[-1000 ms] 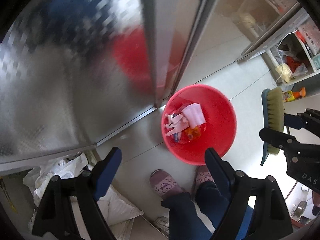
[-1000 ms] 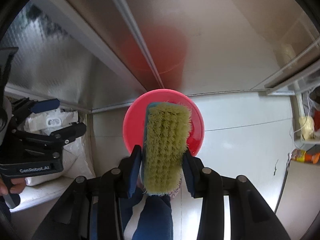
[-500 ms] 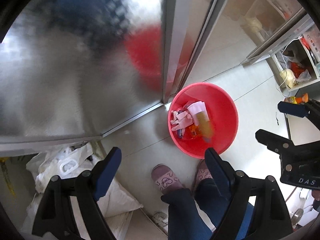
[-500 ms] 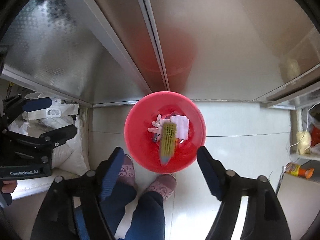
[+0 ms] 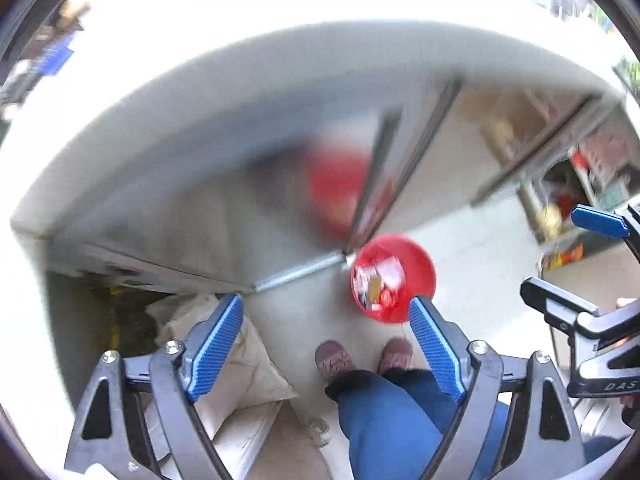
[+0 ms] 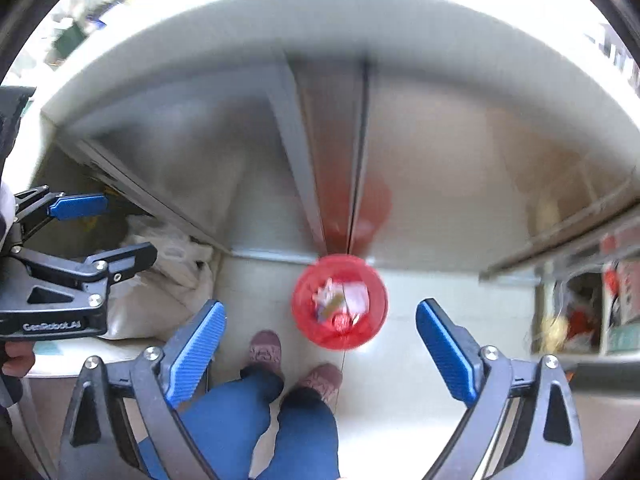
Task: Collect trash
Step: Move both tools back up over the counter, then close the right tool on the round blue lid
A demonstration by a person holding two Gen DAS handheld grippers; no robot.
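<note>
The red basin (image 6: 339, 302) on the floor, just ahead of the person's shoes (image 6: 265, 349), holds the trash; the right gripper (image 6: 320, 334), jaws just opened wide, is empty; the left gripper (image 5: 326, 338) likewise gapes empty; further litter isn't visible.

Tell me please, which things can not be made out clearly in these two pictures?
- Trash inside the red basin: small and motion-blurred in both wrist views; single items are not recognisable.
- Shelf items, left wrist view: blurred, cut by the right tool.
- White sacks, right wrist view: partly behind the left tool.
- The person's legs: cut off by the lower edge.
</note>
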